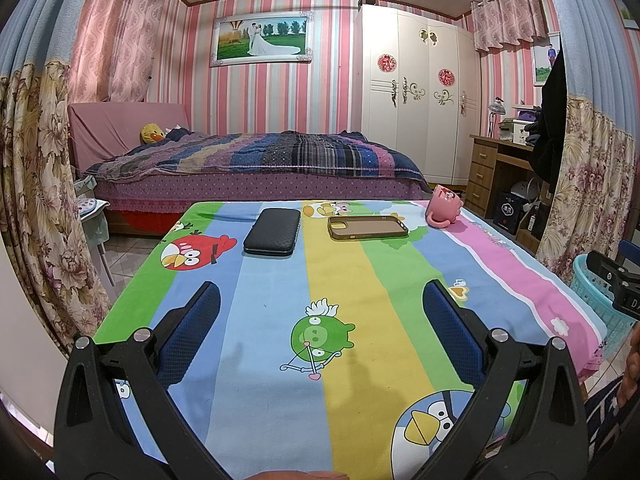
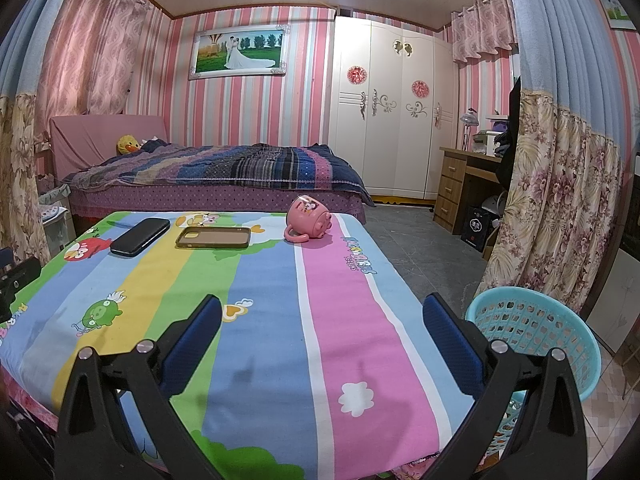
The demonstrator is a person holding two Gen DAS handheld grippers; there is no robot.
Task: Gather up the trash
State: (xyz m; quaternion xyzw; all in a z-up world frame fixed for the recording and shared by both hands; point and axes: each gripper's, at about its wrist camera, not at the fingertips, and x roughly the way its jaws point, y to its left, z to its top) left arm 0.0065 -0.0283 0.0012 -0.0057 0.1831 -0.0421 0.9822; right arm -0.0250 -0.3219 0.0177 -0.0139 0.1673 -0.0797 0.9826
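Note:
A table under a striped cartoon cloth (image 1: 276, 320) (image 2: 272, 280) carries three things near its far edge. A black flat case (image 1: 272, 237) (image 2: 140, 236) lies on the left, and a brown phone case (image 1: 368, 227) (image 2: 214, 237) lies face up in the middle. A pink mug (image 1: 444, 210) (image 2: 308, 218) is tipped on its side at the right. My left gripper (image 1: 322, 292) hovers open over the near middle of the cloth, holding nothing. My right gripper (image 2: 323, 304) is open over the near right part, also holding nothing. A teal plastic basket (image 2: 536, 320) (image 1: 596, 292) stands on the floor beside the table's right edge.
A bed (image 1: 256, 164) with a striped blanket fills the space behind the table. A white wardrobe (image 2: 384, 112) and a wooden desk (image 2: 460, 184) stand at the back right. Floral curtains (image 1: 36, 200) (image 2: 560, 200) hang close on both sides. Grey floor tiles (image 2: 420, 248) run right of the table.

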